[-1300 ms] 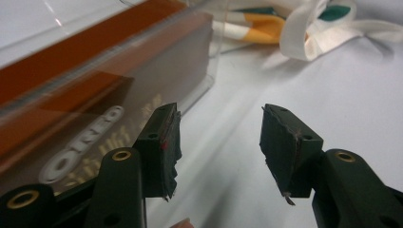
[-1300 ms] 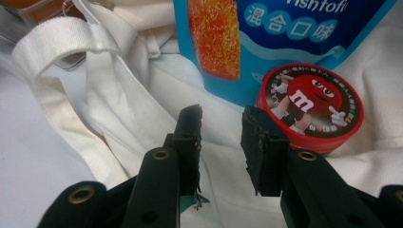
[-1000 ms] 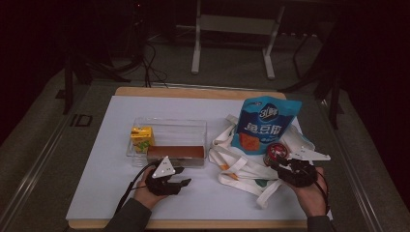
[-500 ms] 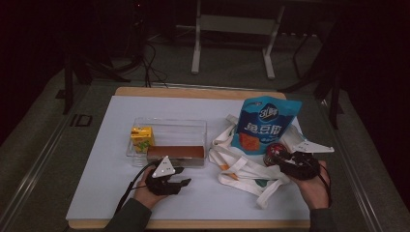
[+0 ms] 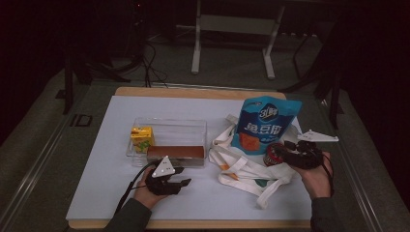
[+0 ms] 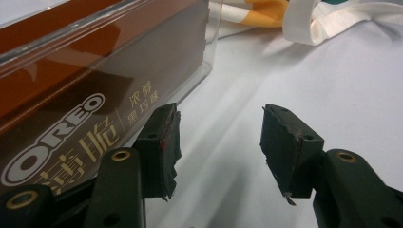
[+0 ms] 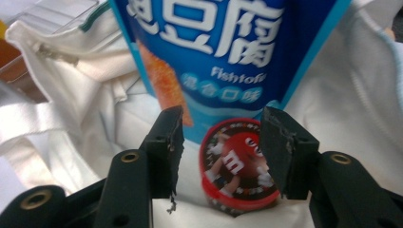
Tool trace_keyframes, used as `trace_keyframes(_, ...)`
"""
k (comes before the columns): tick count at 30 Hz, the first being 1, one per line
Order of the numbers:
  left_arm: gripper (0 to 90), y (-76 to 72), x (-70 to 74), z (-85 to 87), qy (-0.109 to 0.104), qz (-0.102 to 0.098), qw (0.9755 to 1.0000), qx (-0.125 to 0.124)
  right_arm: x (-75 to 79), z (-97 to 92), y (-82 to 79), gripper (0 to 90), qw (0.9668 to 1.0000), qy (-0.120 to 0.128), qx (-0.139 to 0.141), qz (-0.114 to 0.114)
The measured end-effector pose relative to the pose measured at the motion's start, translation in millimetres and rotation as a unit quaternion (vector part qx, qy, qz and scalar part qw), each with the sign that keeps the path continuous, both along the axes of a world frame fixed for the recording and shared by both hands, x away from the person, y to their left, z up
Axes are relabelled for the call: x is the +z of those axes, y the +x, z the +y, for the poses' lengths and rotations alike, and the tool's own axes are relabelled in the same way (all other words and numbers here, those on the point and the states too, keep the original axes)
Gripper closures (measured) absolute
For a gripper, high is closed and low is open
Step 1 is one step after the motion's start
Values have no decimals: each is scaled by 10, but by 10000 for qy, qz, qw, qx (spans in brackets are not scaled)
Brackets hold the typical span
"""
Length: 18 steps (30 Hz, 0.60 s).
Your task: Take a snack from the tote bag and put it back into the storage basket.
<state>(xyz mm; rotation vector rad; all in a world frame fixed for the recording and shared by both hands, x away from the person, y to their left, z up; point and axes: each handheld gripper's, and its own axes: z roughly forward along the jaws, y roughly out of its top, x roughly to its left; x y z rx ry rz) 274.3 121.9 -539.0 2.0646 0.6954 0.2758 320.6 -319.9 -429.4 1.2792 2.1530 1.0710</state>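
- High view: the left gripper (image 5: pixel 180 177) rests on the white table (image 5: pixel 96 183) near its front edge, just in front of a clear box (image 5: pixel 169 129). The box holds a yellow carton (image 5: pixel 141 138) at its left end and a brown Oreo packet (image 5: pixel 176 152) along its front wall.
- High view: a white tote bag (image 5: pixel 241 166) lies right of the box, toward the table's right edge. A blue snack pouch (image 5: pixel 263 123) lies on it, with a round red M&M's tin (image 5: pixel 273 153) at the pouch's lower right. The right gripper (image 5: pixel 285 152) is at the tin.
- Left gripper view: jaws spread, nothing between them, the white table beneath. The Oreo packet (image 6: pixel 71 118) behind the box wall sits just beside the left-hand jaw.
- Right gripper view: jaws spread on either side of the M&M's tin (image 7: pixel 235 164), which lies on the tote bag (image 7: pixel 85 118) against the pouch (image 7: pixel 228 52). Whether the pads touch the tin cannot be told.
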Motion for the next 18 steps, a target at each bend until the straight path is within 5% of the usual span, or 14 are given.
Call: trace_keyframes(18, 476, 1, 0, -3, 5, 7, 10000, -37, 165, -73, 263, 430, 9999, 111, -99, -65)
